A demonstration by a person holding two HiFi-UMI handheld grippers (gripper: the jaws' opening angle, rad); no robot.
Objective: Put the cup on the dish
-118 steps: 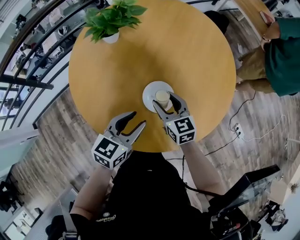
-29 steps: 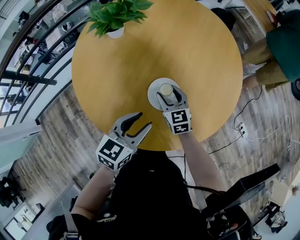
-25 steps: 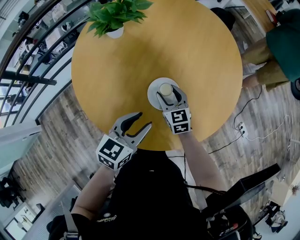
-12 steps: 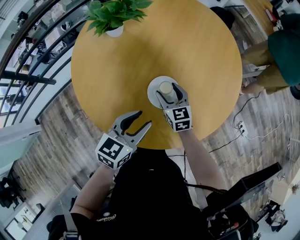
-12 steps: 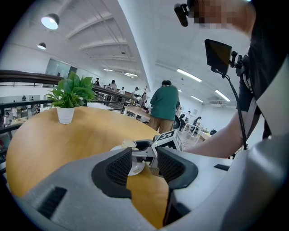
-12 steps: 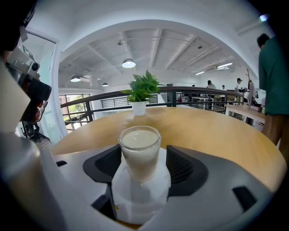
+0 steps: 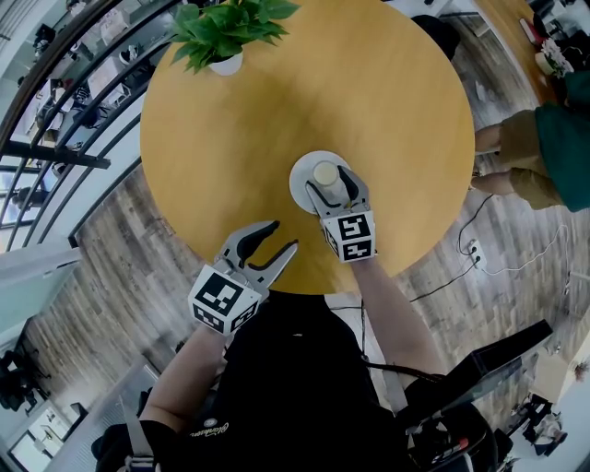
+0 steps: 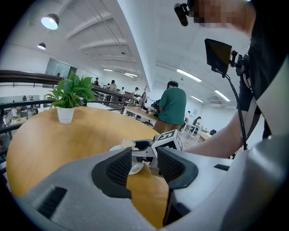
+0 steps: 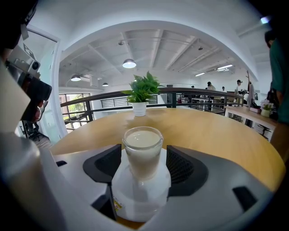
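while the cup (image 9: 142,151) stood upright on the white dish (image 9: 141,200), toward the near edge of the round wooden counter (image 7: 277,101), the right gripper (image 7: 329,182) sat at its near side with its jaws flanking it. a thin sliver of dish showed on either side of the glass, so the jaws looked slightly apart rather than clamped, though the gap was narrow. the left gripper (image 8: 143,164) hung off the counter's near-left edge, jaws apart with nothing between them.

the cup was clear glass filled almost to the rim with a pale milky liquid. it was probably fairly heavy for its size, rigid, smooth-sided and breakable, and quick to slop if tipped. it seemed best held on the wall about mid-height, below the rim, with the pads square on opposite sides and the cup kept level. a potted plant (image 7: 226,28) stood well apart at the far left.
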